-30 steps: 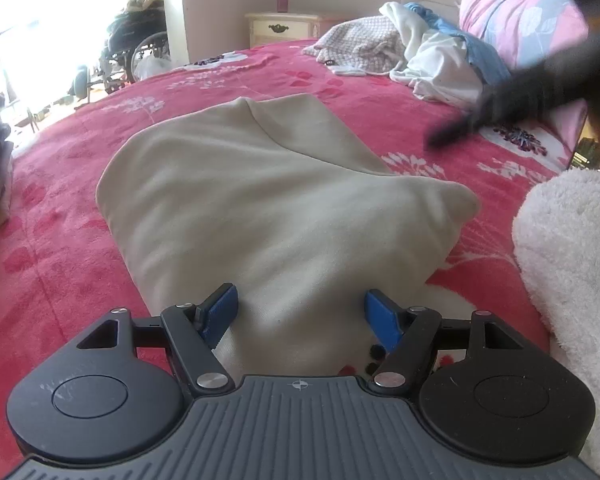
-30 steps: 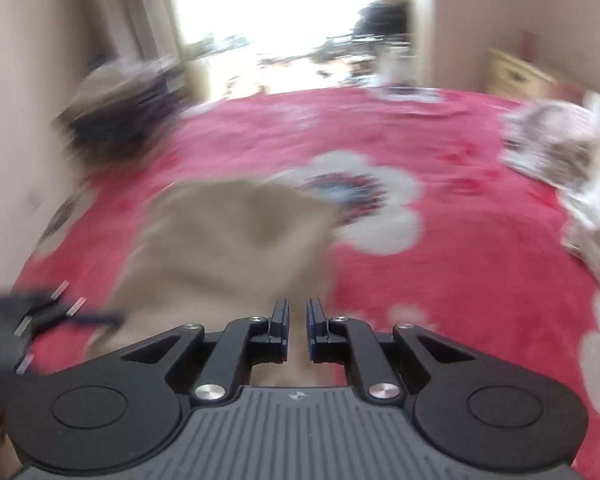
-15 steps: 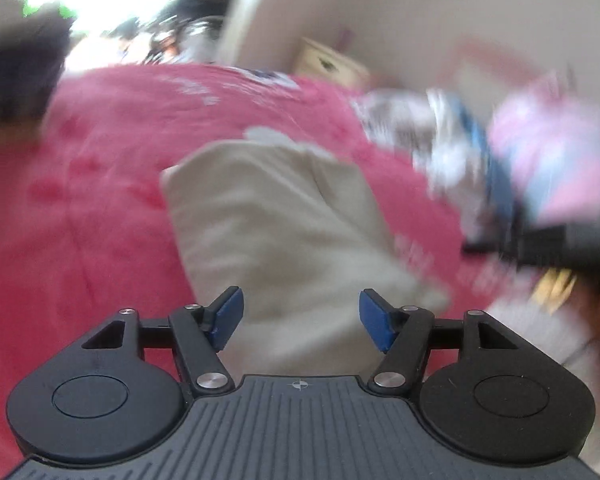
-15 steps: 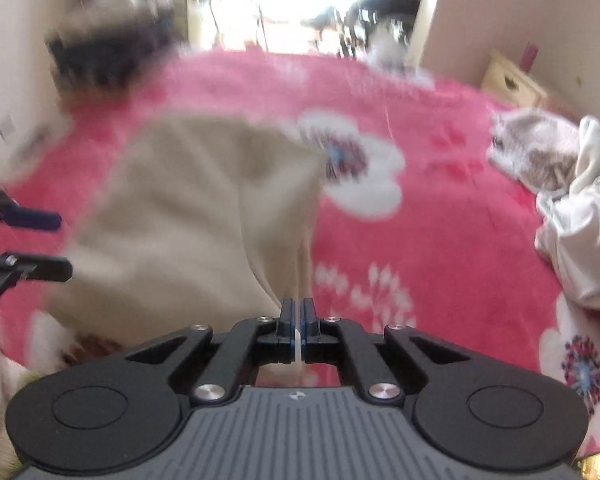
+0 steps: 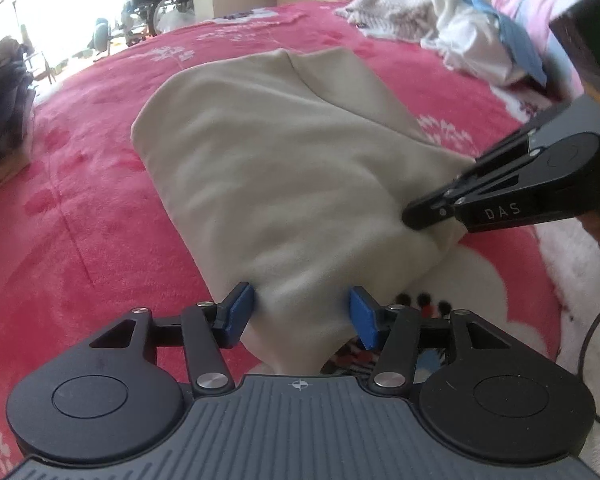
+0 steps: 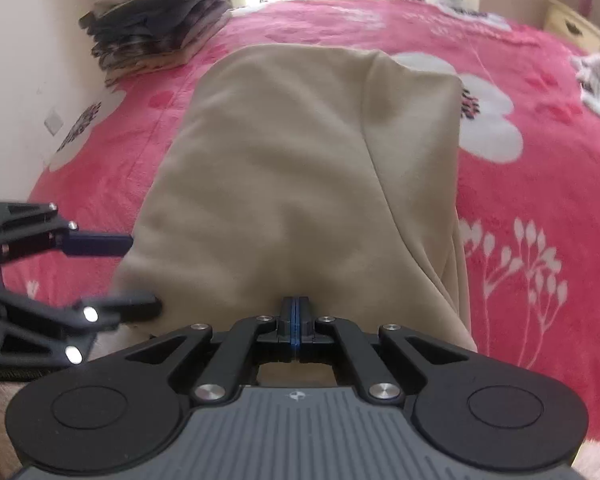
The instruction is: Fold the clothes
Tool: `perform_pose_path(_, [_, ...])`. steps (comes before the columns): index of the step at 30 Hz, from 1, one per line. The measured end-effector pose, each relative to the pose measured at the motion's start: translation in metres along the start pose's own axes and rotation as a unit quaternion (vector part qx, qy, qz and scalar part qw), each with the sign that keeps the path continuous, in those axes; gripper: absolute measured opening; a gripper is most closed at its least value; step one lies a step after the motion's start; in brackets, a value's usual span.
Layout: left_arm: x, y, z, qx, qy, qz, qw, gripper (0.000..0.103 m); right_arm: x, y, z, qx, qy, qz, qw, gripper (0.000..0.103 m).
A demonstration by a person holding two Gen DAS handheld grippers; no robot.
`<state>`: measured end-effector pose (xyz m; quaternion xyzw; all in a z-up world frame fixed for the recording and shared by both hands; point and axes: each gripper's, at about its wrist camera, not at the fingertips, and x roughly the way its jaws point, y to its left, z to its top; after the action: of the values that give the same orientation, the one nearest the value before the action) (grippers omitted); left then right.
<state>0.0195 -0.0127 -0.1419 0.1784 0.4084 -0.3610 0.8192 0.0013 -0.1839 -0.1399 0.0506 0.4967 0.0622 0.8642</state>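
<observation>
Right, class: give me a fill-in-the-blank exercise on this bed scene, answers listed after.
1. The beige garment lies on a ____ floral blanket.
2. The right gripper has its jaws ____ on the garment's near edge.
3. The folded clothes stack sits beside the ____.

Answers: pink; shut; wall

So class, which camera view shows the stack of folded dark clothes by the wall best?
The right wrist view: the stack of folded dark clothes sits whole at top left on the pink bedspread, layers visible. In the left wrist view only part of it shows, cut off at the left edge.
</observation>
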Motion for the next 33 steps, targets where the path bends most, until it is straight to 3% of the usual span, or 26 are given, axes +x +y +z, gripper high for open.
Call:
perform_pose_path(2, [-0.003,0.0,0.0,0.005,0.0,0.001,1.0,0.055,0.0,0.004,-0.002,-0.009,-0.003,-0.01,1.0,0.0])
perform_pose_path(6, [-0.027,0.019,0.007,-0.042,-0.036,-0.033,0.9979,0.053,-0.01,0.002,0.006,-0.022,-0.007,-0.014,1.0,0.0])
perform_pose_path(11, [-0.039,0.022,0.027,-0.045,-0.102,-0.049,0.9926,0.057,-0.056,-0.007,0.034,-0.038,-0.076,-0.029,0.996,0.003])
perform_pose_path(15, [0.006,-0.002,0.029,-0.01,-0.046,-0.055,0.9974,0.059,-0.037,-0.015,0.075,-0.059,-0.106,-0.083,0.989,0.003])
perform_pose_path(17, [0.012,-0.012,0.015,0.003,-0.057,-0.049,0.9972,0.071,-0.006,-0.026,0.091,-0.052,-0.097,-0.109,0.988,0.002])
perform_pose_path(20, [0.011,-0.026,0.007,0.04,-0.066,-0.048,0.9959,0.073,0.065,-0.057,0.093,-0.017,-0.027,-0.124,0.992,0.001])
perform_pose_path(21, [0.011,-0.027,0.006,0.043,-0.066,-0.047,0.9958,0.074,0.076,-0.063,0.091,-0.011,-0.027,-0.123,0.992,0.001])
perform_pose_path(25, [0.012,-0.023,0.003,0.031,-0.073,-0.06,0.995,0.075,0.047,-0.057,0.107,-0.032,-0.036,-0.151,0.987,0.003])
perform_pose_path(27, [0.012,-0.015,0.005,0.014,-0.076,-0.074,0.9942,0.075,0.016,-0.049,0.12,-0.04,-0.076,-0.131,0.988,0.003])
perform_pose_path(29, [0.012,-0.016,0.004,0.015,-0.078,-0.078,0.9938,0.075,-0.002,-0.035,0.135,-0.051,-0.108,-0.065,0.991,0.003])
perform_pose_path(31, [0.014,-0.014,0.006,0.015,-0.081,-0.079,0.9935,0.075,0.003,-0.019,0.152,-0.065,-0.112,0.004,0.992,0.002])
perform_pose_path(33, [0.016,-0.013,0.005,0.016,-0.084,-0.079,0.9932,0.075,0.039,-0.012,0.165,-0.056,-0.081,0.039,0.994,0.002])
